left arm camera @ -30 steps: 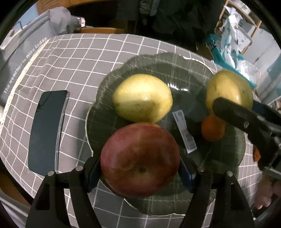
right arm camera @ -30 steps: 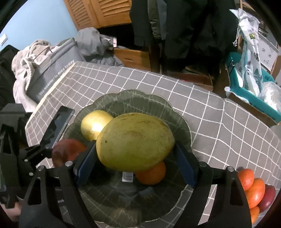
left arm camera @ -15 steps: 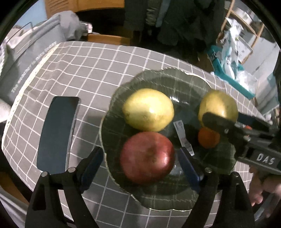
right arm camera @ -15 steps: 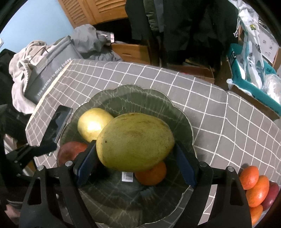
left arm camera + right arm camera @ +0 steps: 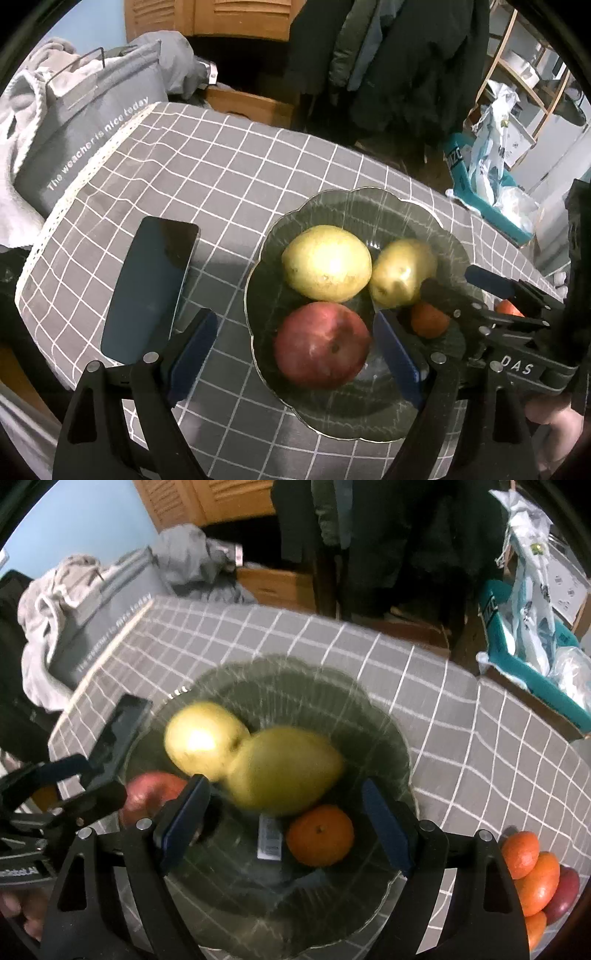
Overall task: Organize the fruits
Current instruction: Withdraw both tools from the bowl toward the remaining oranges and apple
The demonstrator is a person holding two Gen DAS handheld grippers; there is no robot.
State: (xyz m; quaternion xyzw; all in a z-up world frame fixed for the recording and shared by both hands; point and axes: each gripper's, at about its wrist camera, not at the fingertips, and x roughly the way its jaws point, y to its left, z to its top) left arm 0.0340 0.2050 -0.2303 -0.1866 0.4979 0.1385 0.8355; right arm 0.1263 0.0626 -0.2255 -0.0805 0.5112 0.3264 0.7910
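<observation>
Both grippers are spread and empty over the bowl (image 5: pixel 391 731), and the leftover fruit pile (image 5: pixel 535 878) sits on the cloth just off the bowl's right edge, so I'd say the right gripper (image 5: pixel 284 827) is way closer than the left gripper (image 5: pixel 295 354).

Blue wall (image 5: pixel 74 528), louvred wooden doors (image 5: pixel 207 18), hanging dark coats (image 5: pixel 399 62), shelving (image 5: pixel 524 74) at right.
</observation>
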